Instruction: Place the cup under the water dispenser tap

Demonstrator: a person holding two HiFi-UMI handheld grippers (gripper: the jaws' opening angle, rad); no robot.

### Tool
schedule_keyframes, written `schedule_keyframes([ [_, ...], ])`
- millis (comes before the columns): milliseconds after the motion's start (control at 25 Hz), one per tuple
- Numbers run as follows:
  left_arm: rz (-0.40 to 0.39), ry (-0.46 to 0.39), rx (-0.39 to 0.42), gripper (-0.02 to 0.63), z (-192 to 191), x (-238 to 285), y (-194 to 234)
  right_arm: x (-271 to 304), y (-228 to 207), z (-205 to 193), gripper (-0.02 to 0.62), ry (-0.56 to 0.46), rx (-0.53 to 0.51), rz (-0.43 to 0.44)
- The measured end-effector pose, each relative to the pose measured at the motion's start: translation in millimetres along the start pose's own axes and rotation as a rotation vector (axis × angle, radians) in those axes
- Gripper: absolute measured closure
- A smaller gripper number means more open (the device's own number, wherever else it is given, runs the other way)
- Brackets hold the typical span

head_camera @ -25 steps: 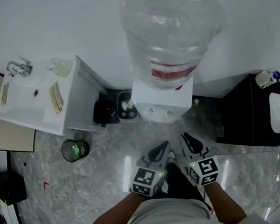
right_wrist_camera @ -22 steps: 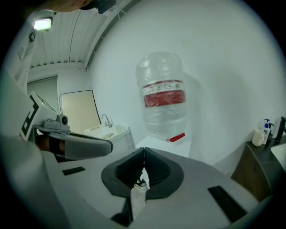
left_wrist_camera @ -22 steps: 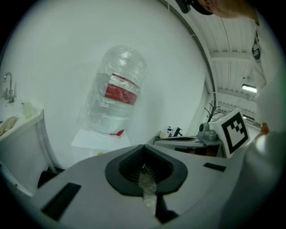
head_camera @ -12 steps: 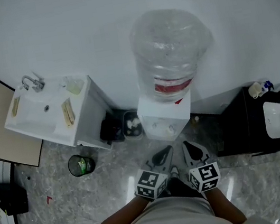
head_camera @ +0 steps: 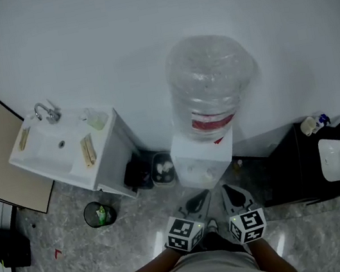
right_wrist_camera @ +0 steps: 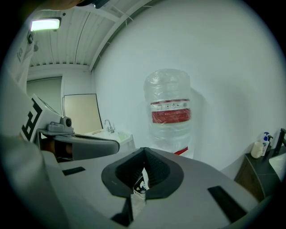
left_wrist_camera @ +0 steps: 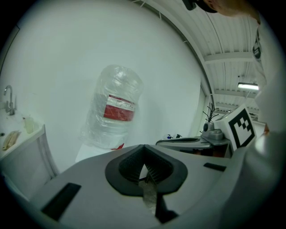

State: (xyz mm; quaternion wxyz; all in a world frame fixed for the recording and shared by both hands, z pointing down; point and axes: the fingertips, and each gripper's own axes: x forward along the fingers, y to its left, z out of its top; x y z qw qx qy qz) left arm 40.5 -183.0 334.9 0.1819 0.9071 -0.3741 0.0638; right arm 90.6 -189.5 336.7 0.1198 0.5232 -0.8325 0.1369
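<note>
The water dispenser (head_camera: 203,155) stands against the white wall, a big clear bottle (head_camera: 211,82) with a red label on top; it shows too in the left gripper view (left_wrist_camera: 114,112) and the right gripper view (right_wrist_camera: 170,112). Its taps are too small to make out. A small pale cup (head_camera: 96,118) stands on the sink's back corner, also in the left gripper view (left_wrist_camera: 29,124). My left gripper (head_camera: 201,197) and right gripper (head_camera: 227,190) are held side by side in front of the dispenser, short of it. Both are shut with nothing between the jaws (left_wrist_camera: 144,146) (right_wrist_camera: 144,149).
A white sink cabinet (head_camera: 111,155) with a tap (head_camera: 45,112) stands left of the dispenser. Black bins (head_camera: 150,171) sit between them. A dark round bin (head_camera: 98,214) is on the marble floor. A black cabinet (head_camera: 292,162) with bottles (head_camera: 314,123) stands at the right.
The head view has drawn back: the dispenser looks smaller and more wall shows. Both grippers stay side by side at the bottom, pointing at the dispenser.
</note>
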Motion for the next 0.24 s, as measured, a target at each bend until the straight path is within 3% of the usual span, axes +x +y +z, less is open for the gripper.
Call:
schedule_keyframes([
  [240,-0.004,-0.004,0.005,0.601,1.9,-5.2,2.2,2.9,7.3,1.5,0.58,0.009,-0.009,0.004],
])
